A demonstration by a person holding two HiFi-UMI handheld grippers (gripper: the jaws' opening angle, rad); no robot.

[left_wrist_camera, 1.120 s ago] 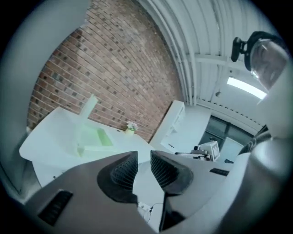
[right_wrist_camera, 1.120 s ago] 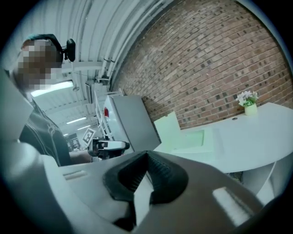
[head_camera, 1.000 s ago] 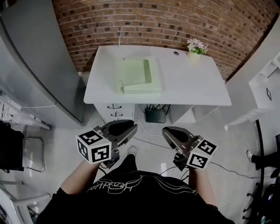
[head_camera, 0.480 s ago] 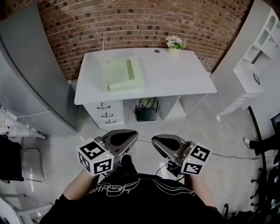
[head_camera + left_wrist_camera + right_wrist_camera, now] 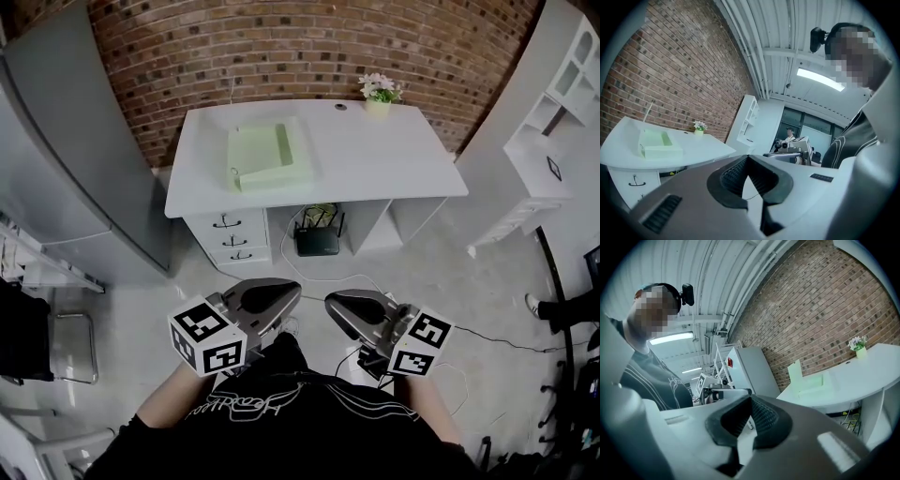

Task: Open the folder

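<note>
Folder [image 5: 270,156], pale green, is shown lying on the left half of a white desk [image 5: 394,169] set against a brick wall [image 5: 309,47]. A small pot of flowers [image 5: 379,94] is seen at the desk's far edge, well apart from the folder. The left gripper [image 5: 277,296] and right gripper [image 5: 345,307] are held side by side close to the person's body, well apart from the desk. The jaws of each are seen closed together, with nothing gripped between them.
</note>
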